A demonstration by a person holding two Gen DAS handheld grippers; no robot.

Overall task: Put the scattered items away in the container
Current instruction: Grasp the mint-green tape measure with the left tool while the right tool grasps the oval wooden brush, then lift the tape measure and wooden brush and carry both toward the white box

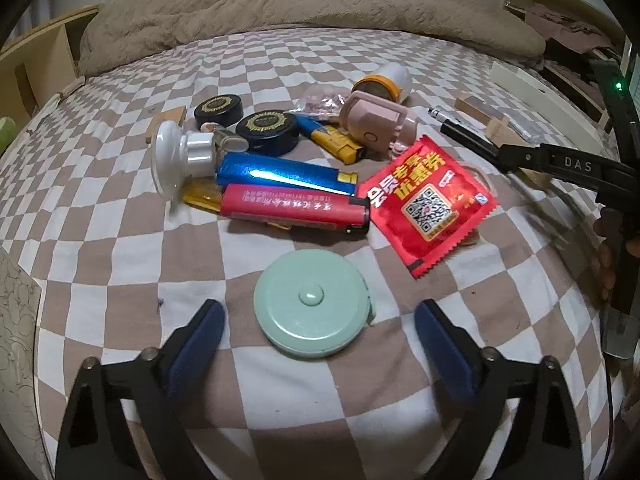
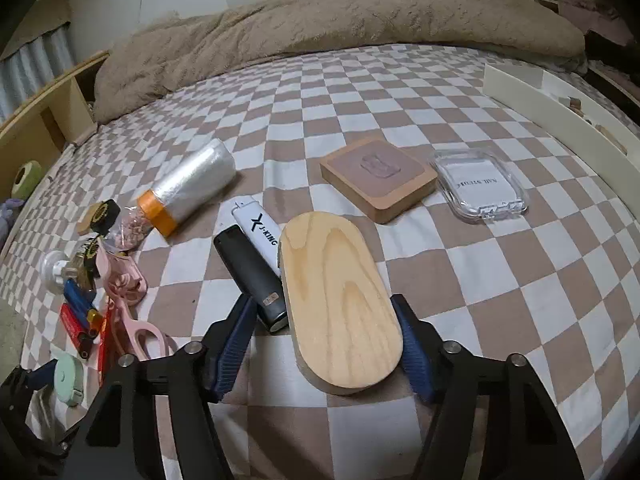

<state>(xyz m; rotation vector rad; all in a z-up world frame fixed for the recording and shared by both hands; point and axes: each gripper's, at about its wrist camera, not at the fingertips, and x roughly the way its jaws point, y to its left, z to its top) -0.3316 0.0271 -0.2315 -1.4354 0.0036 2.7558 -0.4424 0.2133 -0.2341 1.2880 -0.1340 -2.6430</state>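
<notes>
The mint-green round tape measure (image 1: pixel 313 304), a flat disc with a centre button, lies on the checkered bed sheet (image 1: pixel 120 240) between the fingers of the left tool (image 1: pixel 320 322); the jaws stand wide, both pads clear of it. Just beyond it lie a red lighter (image 1: pixel 294 210), a blue lighter (image 1: pixel 286 174) and a red sachet (image 1: pixel 430 204).

The right tool (image 2: pixel 324 344) straddles an oval wooden block (image 2: pixel 340 308) of pale grain lying flat on the sheet. The right pad touches the block's edge; the left pad stands apart. A black lighter (image 2: pixel 250 276) lies against the block's left side, near the left pad. The white container (image 2: pixel 560 112) sits at far right.
</notes>
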